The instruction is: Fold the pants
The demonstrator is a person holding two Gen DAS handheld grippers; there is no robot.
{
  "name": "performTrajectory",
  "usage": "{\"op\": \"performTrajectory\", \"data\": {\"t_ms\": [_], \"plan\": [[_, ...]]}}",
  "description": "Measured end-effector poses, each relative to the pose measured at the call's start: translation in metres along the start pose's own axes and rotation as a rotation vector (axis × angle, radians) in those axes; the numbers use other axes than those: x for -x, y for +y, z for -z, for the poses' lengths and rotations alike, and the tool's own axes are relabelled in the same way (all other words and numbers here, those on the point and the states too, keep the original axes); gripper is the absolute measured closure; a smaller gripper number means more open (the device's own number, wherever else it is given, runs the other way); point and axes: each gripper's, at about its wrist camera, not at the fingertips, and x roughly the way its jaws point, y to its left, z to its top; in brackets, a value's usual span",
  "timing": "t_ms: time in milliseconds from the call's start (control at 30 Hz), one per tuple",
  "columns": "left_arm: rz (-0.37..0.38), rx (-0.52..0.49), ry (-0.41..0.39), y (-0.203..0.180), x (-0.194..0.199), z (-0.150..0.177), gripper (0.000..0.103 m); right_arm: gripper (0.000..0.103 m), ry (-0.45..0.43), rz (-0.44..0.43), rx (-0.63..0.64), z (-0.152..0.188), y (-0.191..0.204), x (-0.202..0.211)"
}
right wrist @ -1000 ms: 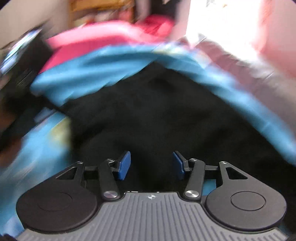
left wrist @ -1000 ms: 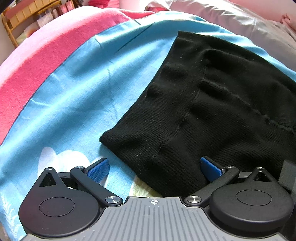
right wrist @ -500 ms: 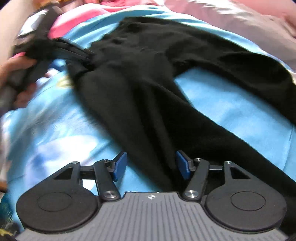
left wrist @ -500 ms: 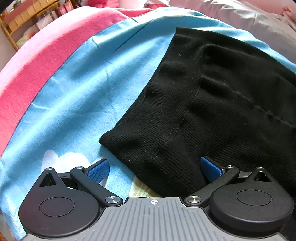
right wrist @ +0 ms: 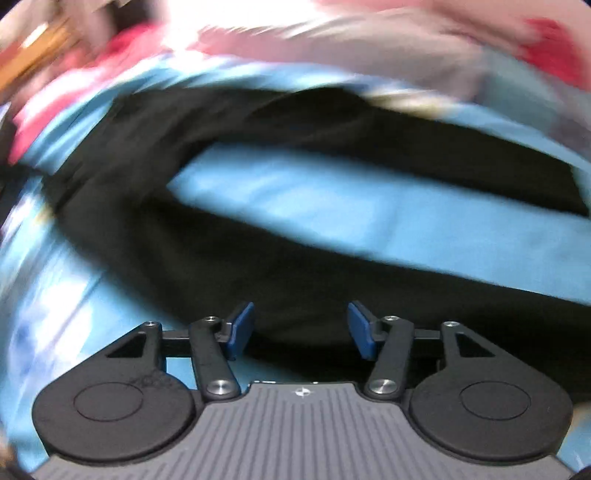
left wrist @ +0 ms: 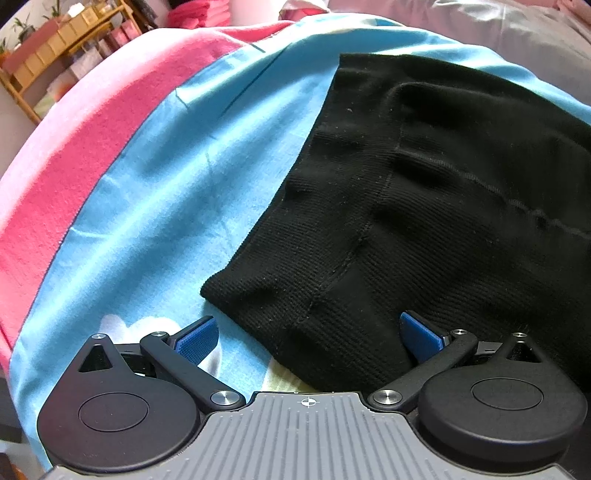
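Black ribbed pants (left wrist: 424, 206) lie flat on a light blue sheet (left wrist: 177, 192). In the left wrist view I see their waistband end, with one corner lying between the jaws. My left gripper (left wrist: 308, 338) is wide open over that corner, holding nothing. In the blurred right wrist view the pants (right wrist: 280, 266) spread their two legs apart in a V, with blue sheet (right wrist: 369, 214) between them. My right gripper (right wrist: 301, 326) is open just above the nearer leg, holding nothing.
A pink blanket (left wrist: 81, 147) borders the blue sheet on the left. A grey-pink pillow or cover (left wrist: 480, 26) lies at the far side. A wooden shelf (left wrist: 48, 48) stands beyond the bed at the upper left.
The right gripper has swung fast along the pants towards the legs; its view is blurred again. The left gripper has stayed nearly still over the waistband corner, open.
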Motion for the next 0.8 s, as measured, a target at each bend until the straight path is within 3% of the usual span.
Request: {"op": "performTrajectory", "data": {"t_ms": [67, 133, 167, 200, 233, 267, 333, 467, 500, 533, 633, 733, 800], "plan": [[-0.007, -0.001, 0.003, -0.003, 0.001, 0.001, 0.000, 0.027, -0.038, 0.117, -0.115, 0.002, -0.026, 0.001], [-0.015, -0.008, 0.003, -0.007, 0.002, 0.000, 0.000, 0.026, 0.036, 0.210, -0.152, 0.009, -0.044, -0.014], [-0.017, -0.012, 0.002, -0.007, 0.002, 0.000, 0.000, 0.023, 0.109, 0.188, -0.167, 0.016, -0.053, -0.022], [-0.019, -0.014, 0.002, -0.007, 0.002, 0.000, 0.000, 0.023, 0.088, 0.136, -0.179, 0.020, -0.060, -0.014], [-0.020, -0.015, 0.002, -0.008, 0.002, 0.000, 0.000, 0.024, 0.125, 0.107, -0.167, 0.018, -0.063, -0.012], [-0.020, -0.014, 0.004, -0.008, 0.002, 0.000, 0.000, 0.036, 0.134, 0.097, -0.154, 0.016, -0.066, -0.006], [-0.023, -0.009, 0.011, -0.010, 0.003, -0.002, 0.000, 0.036, 0.061, 0.164, -0.174, 0.016, -0.077, 0.008], [-0.051, -0.019, 0.011, -0.017, 0.005, -0.004, 0.000, 0.020, -0.058, 0.308, -0.338, 0.023, -0.115, 0.019], [-0.063, -0.027, 0.009, -0.020, 0.005, -0.003, 0.000, 0.018, -0.038, 0.307, -0.348, 0.026, -0.123, 0.014], [-0.074, -0.037, 0.005, -0.023, 0.005, -0.003, 0.000, 0.017, 0.049, 0.291, -0.346, 0.032, -0.131, 0.004], [-0.096, -0.063, -0.008, -0.027, 0.006, -0.001, 0.000, 0.017, 0.102, 0.257, -0.169, 0.040, -0.122, 0.008], [-0.103, -0.064, -0.013, -0.028, 0.006, -0.001, 0.000, 0.021, 0.021, 0.245, -0.206, 0.041, -0.128, 0.026], [-0.101, -0.054, -0.014, -0.027, 0.006, 0.000, 0.000, 0.016, -0.030, 0.289, -0.280, 0.045, -0.131, 0.026]]}}
